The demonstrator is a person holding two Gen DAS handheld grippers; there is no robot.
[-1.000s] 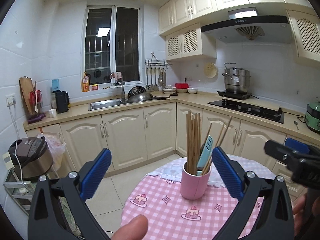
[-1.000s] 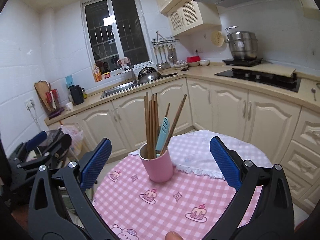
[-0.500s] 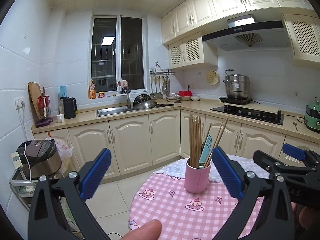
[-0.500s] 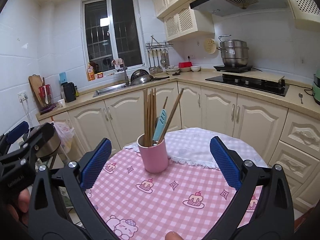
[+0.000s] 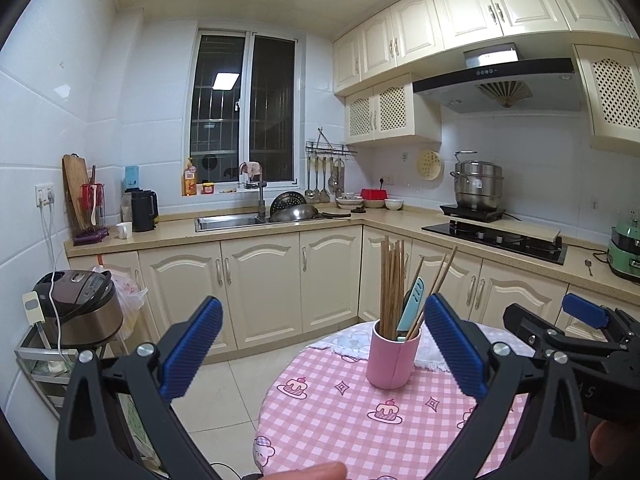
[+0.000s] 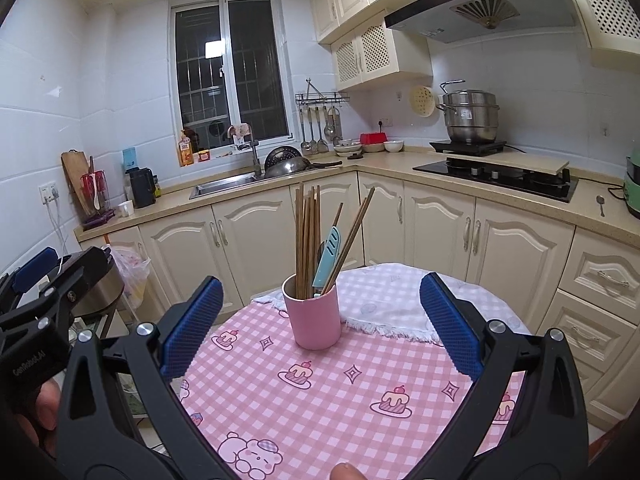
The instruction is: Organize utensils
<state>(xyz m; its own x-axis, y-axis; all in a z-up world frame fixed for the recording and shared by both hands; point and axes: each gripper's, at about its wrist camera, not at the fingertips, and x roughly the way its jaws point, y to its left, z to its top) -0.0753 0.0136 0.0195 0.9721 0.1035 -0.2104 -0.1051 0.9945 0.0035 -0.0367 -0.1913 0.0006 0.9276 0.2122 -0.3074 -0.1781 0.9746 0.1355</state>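
Room around the pink cup (image 6: 312, 318) is ample: it stands alone on the round checked surface (image 6: 320, 400), toward the far side, just in front of a white cloth (image 6: 384, 300) w/ bare gingham on every near side. Chopsticks (image 6: 307, 236) stand upright in it, long axis vertical; a couple lean right, beside a blue utensil (image 6: 328, 254) whose lower end is hidden in the cup. Left gripper (image 5: 320, 348) and right gripper (image 6: 316, 328): jaws spread wide, empty, apart from the cup. Surface's near edge cut off by the frame.
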